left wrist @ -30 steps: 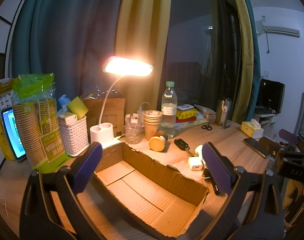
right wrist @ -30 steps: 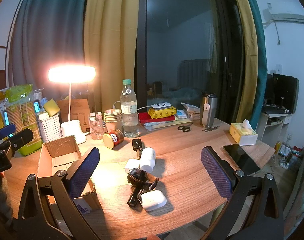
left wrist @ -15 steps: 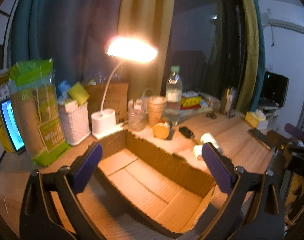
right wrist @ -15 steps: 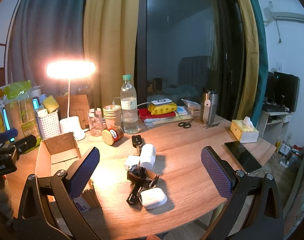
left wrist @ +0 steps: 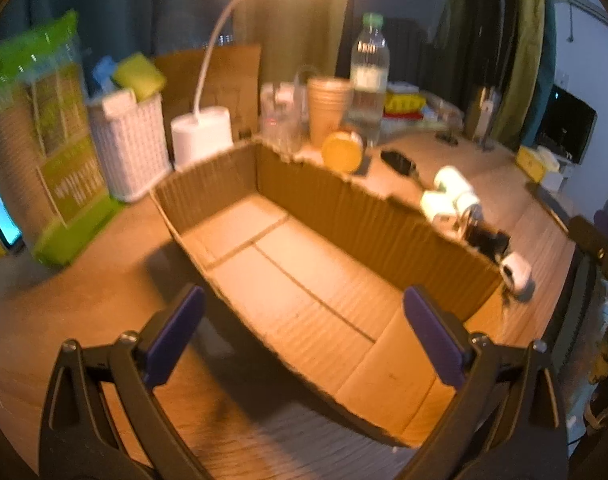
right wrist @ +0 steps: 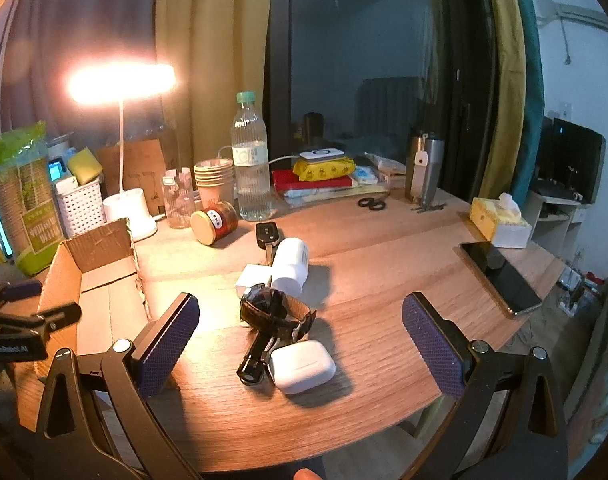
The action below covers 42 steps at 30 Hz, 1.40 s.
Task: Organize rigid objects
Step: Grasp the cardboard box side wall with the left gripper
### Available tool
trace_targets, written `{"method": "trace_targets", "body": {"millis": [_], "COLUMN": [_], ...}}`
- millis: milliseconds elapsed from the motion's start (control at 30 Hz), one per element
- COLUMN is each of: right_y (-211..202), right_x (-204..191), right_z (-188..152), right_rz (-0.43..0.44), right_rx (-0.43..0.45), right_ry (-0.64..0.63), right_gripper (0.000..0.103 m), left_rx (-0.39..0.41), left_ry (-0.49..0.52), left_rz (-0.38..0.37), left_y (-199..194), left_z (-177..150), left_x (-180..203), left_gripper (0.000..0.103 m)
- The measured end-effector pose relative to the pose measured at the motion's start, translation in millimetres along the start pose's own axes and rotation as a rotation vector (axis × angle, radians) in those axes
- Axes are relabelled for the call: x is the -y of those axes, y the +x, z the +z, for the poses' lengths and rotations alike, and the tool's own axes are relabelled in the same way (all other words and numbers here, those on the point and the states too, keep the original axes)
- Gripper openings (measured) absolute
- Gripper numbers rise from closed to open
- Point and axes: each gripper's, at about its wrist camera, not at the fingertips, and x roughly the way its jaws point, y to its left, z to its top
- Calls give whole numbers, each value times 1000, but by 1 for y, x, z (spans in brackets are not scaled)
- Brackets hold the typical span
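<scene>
cardboard box (left wrist: 304, 280) under left gripper (left wrist: 304, 336) (fingers spread, holding nothing).

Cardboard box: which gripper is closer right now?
Left. The left gripper hovers open right over the cardboard box at its near edge; the right gripper is off to the box's right, over the earbuds case.

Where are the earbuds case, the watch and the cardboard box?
earbuds case (right wrist: 302, 366), right wrist view, middle of its white lid.
watch (right wrist: 264, 304), right wrist view, on its dark face.
cardboard box (left wrist: 304, 276), left wrist view, on its bare floor.
</scene>
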Motion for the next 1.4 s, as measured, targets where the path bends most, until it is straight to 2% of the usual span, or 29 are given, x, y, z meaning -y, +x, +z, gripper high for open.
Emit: {"method": "trace_targets", "body": {"millis": [100,200,367,433,467,533,633,800,933,1100,1400], "right_y": [5,9,11,10,11,10,10,10,12,16,38], "right_x": [0,0,0,0,0,1,2,4,4,3,1], "right_z": [0,1,2,2,2,2,3,2,2,1,-1], "right_rz": [1,1,7,9,9,8,7,6,9,19,26], "right_rx": [-11,-20,-26,-26,-27,-27,-24,-26,-29,-38,-77], "right_ry": [1,2,1,1,2,5,10,14,16,10,11], "right_gripper": [103,103,103,103,103,103,103,103,103,103,103], "left_rx": [-68,-104,-139,-159,-174,-203,-243,-243,-246,-236,-189], "left_ry": [-6,-10,-20,-28,-44,-73,-106,-125,-145,-186,-150], "left_rz": [-19,-26,-58,-35,-50,-60,-68,-55,-48,-5,69], "left_y": [15,20,20,23,26,32,44,52,56,67,92], "left_z": [-4,-7,-9,-9,-8,-7,-7,0,4,17,52], "left_x": [-2,-1,0,-1,-3,-8,-15,-21,-27,-46,-60], "left_gripper": [100,100,87,62,59,41,26,14,11,10,10]}}
